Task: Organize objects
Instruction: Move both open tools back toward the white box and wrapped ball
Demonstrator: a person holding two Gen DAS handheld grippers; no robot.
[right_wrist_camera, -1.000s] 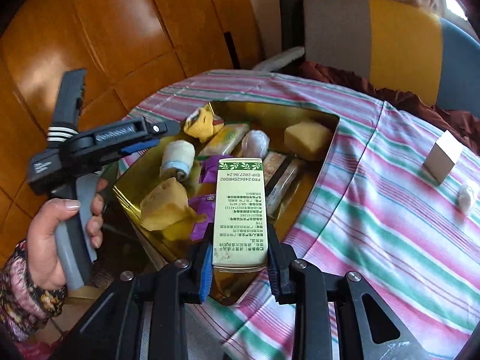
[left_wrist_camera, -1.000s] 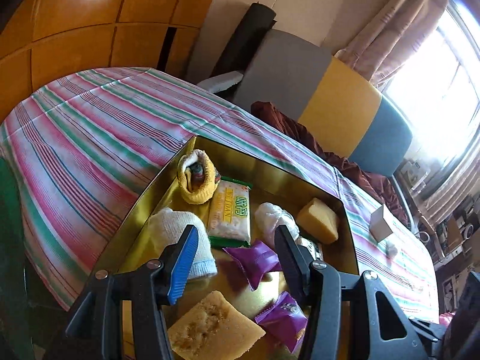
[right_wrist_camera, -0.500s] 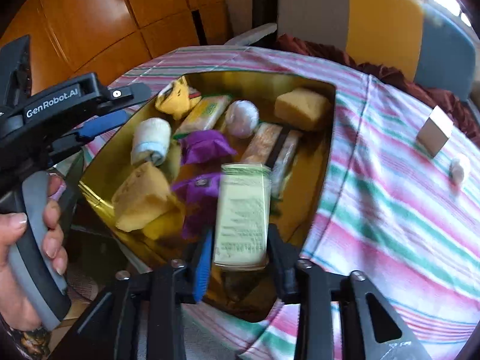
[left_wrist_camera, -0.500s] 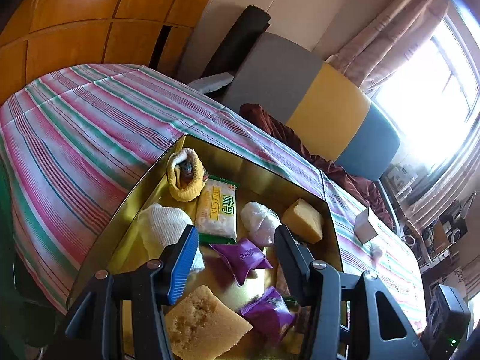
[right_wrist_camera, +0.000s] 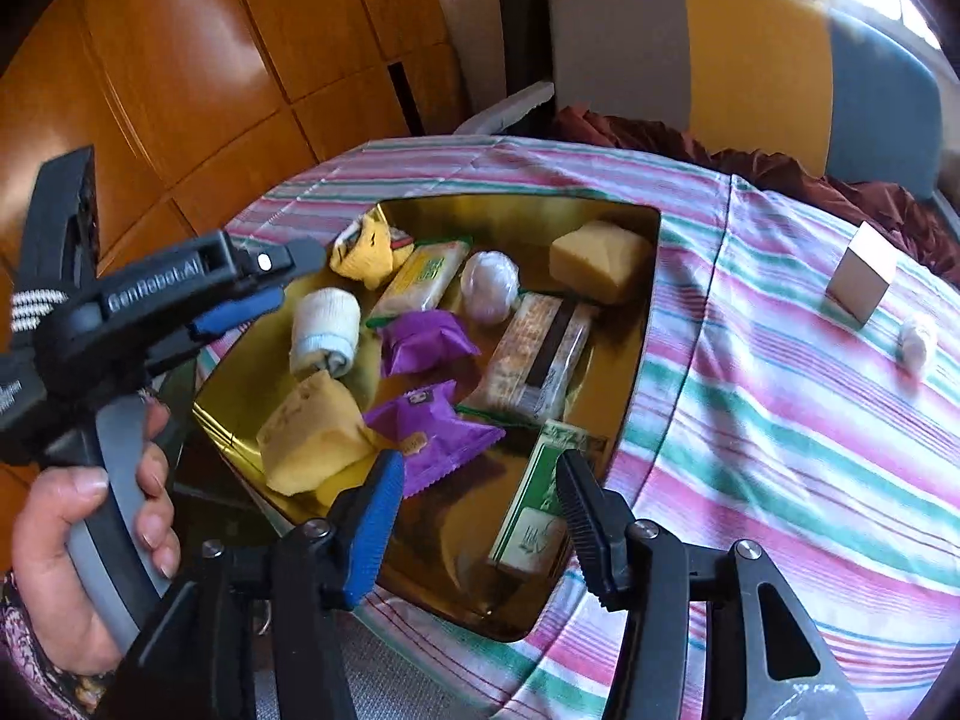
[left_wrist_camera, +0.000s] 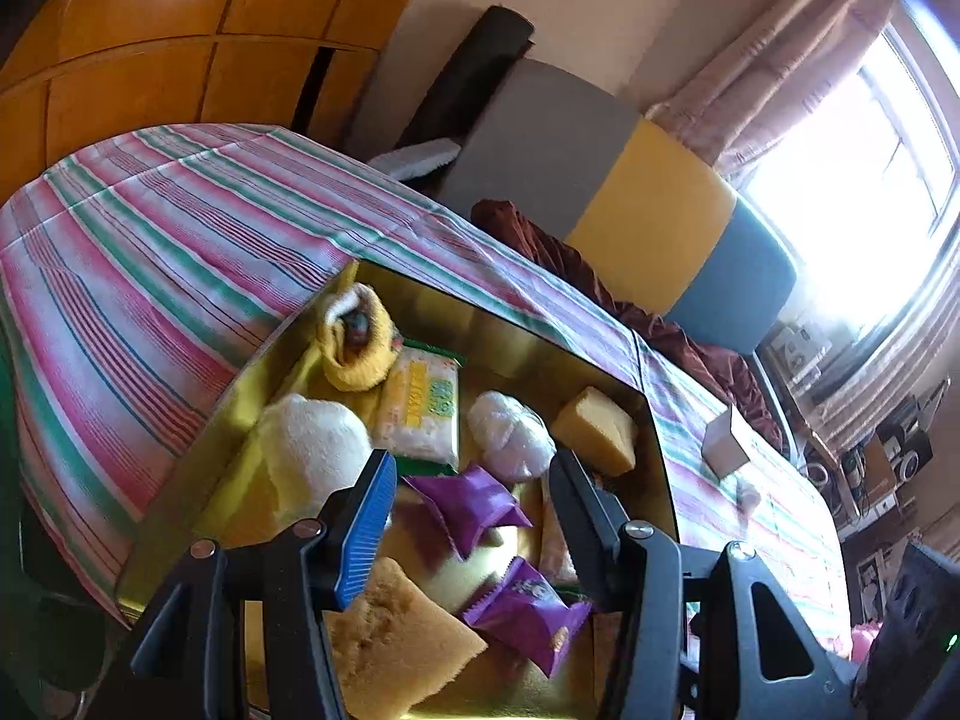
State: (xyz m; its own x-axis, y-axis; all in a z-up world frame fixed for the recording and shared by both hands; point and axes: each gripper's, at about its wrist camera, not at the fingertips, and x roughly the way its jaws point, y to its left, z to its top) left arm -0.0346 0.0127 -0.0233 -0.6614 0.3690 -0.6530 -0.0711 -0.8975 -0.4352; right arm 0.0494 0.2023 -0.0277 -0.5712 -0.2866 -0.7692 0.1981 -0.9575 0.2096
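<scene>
Green packet (right_wrist_camera: 536, 501) lies inside the gold tray (right_wrist_camera: 636, 396), leaning on the tray's near right wall, just ahead of the right gripper (right_wrist_camera: 474, 495); that gripper's jaws have just been opening and now stand apart with nothing pressed between them, the packet beside the right pad rather than in it, which I read as a release into the tray; nearest in the tray on the other side sit a yellow sponge (right_wrist_camera: 312, 435) and a purple sachet (right_wrist_camera: 438, 435), the sachet just ahead of the blue pad; beyond them lie a second purple sachet (right_wrist_camera: 423, 345), a white sock roll (right_wrist_camera: 327, 330) and a long cracker pack (right_wrist_camera: 540, 354), crowded together, probably because the tray is the collecting place for loose items; farther back are a white ball (right_wrist_camera: 489, 285), a yellow-green packet (right_wrist_camera: 423, 279), a yellow sock (right_wrist_camera: 369, 252) and another sponge (right_wrist_camera: 600, 261) against the far wall; the left gripper (left_wrist_camera: 474, 510), held by a hand (right_wrist_camera: 78, 546) at the tray's left edge, hovers half open over the contents and grips nothing, seemingly waiting its turn; out on the striped cloth (right_wrist_camera: 750, 420), well apart from the tray, a small white box (right_wrist_camera: 861, 279) and a white wad (right_wrist_camera: 918, 339) remain, likely the next things to gather.
</scene>
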